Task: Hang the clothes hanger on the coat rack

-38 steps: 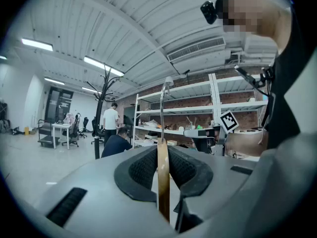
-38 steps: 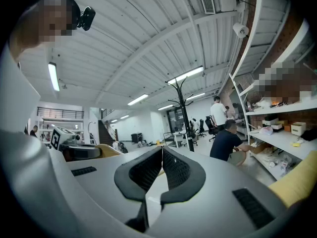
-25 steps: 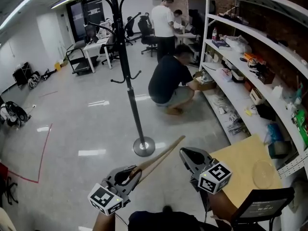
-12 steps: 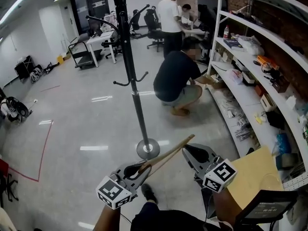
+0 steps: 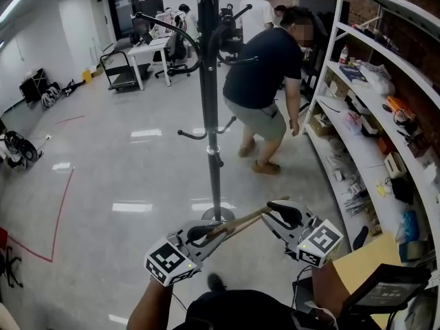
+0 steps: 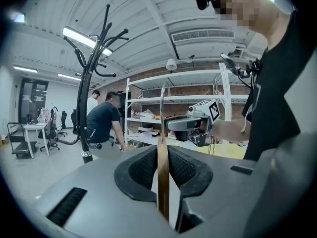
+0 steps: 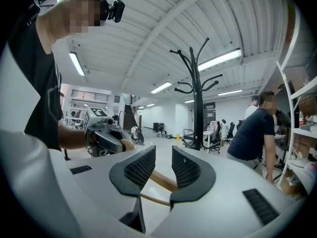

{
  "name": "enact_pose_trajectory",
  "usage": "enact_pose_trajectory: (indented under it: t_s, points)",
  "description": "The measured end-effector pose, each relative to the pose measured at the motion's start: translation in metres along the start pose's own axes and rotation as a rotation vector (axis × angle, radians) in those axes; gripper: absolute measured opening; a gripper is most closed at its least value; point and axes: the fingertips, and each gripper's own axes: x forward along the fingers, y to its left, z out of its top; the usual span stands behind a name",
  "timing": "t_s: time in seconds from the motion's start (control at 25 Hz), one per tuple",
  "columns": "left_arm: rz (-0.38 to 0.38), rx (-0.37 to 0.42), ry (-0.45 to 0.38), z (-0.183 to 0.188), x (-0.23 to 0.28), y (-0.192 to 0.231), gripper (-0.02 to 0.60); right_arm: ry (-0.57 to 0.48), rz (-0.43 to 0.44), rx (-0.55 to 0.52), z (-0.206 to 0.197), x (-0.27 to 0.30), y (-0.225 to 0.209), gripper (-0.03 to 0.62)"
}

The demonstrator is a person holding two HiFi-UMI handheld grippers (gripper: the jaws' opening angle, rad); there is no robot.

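Two changes: the coat rack (image 5: pixel 208 102) now stands much nearer you, and your right gripper (image 5: pixel 278 212) is opening its fingers (image 7: pixel 140 168) off the clothes hanger (image 5: pixel 237 223). Its wooden arm passes loose and low between them. Your left gripper (image 5: pixel 199 234) pinches the thin wood edge-on, fingers nearly closed, so that hand alone carries it toward a hook.

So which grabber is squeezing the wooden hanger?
The left gripper: its fingers pinch the wooden hanger. On the right gripper the fingers are opening, apart around it without pressing.
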Motion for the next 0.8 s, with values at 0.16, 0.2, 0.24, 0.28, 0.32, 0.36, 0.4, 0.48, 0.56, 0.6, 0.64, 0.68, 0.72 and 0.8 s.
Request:
enact_pose_trajectory:
  t_s: [0.16, 0.2, 0.24, 0.28, 0.32, 0.36, 0.4, 0.48, 0.56, 0.6, 0.64, 0.68, 0.72, 0.8]
  points:
    - [-0.035, -0.019, -0.004, 0.004, 0.000, 0.034, 0.051, 0.021, 0.071, -0.013, 0.002, 0.035, -0.005, 0.114]
    - [-0.039, -0.021, 0.001, 0.005, 0.001, 0.042, 0.051, 0.024, 0.093, -0.020, 0.003, 0.042, -0.006, 0.119]
    - [-0.042, -0.021, 0.007, 0.005, 0.003, 0.050, 0.051, 0.031, 0.118, -0.028, 0.003, 0.049, -0.007, 0.124]
    - [-0.047, -0.022, 0.015, 0.004, 0.006, 0.057, 0.051, 0.043, 0.146, -0.038, 0.002, 0.055, -0.008, 0.129]
    - [-0.053, -0.024, 0.023, 0.003, 0.010, 0.063, 0.051, 0.060, 0.173, -0.053, -0.002, 0.060, -0.010, 0.130]
    - [-0.060, -0.029, 0.031, 0.001, 0.015, 0.069, 0.051, 0.079, 0.198, -0.069, -0.007, 0.065, -0.013, 0.132]
    - [-0.067, -0.035, 0.037, -0.002, 0.020, 0.074, 0.051, 0.097, 0.220, -0.079, -0.012, 0.069, -0.017, 0.133]
    - [-0.073, -0.045, 0.050, -0.006, 0.032, 0.084, 0.051, 0.124, 0.256, -0.084, -0.019, 0.079, -0.026, 0.133]
    - [-0.067, -0.050, 0.067, -0.011, 0.044, 0.095, 0.051, 0.134, 0.313, -0.088, -0.025, 0.089, -0.032, 0.135]
    - [-0.063, -0.051, 0.078, -0.015, 0.049, 0.099, 0.051, 0.135, 0.348, -0.091, -0.029, 0.093, -0.034, 0.135]
    - [-0.061, -0.051, 0.089, -0.019, 0.054, 0.103, 0.051, 0.137, 0.376, -0.095, -0.032, 0.097, -0.036, 0.135]
    - [-0.062, -0.047, 0.102, -0.023, 0.059, 0.107, 0.051, 0.137, 0.395, -0.098, -0.034, 0.100, -0.040, 0.135]
    - [-0.064, -0.042, 0.118, -0.028, 0.064, 0.112, 0.051, 0.135, 0.407, -0.096, -0.035, 0.104, -0.045, 0.135]
    - [-0.063, -0.040, 0.156, -0.040, 0.068, 0.124, 0.051, 0.124, 0.424, -0.077, -0.039, 0.111, -0.056, 0.135]
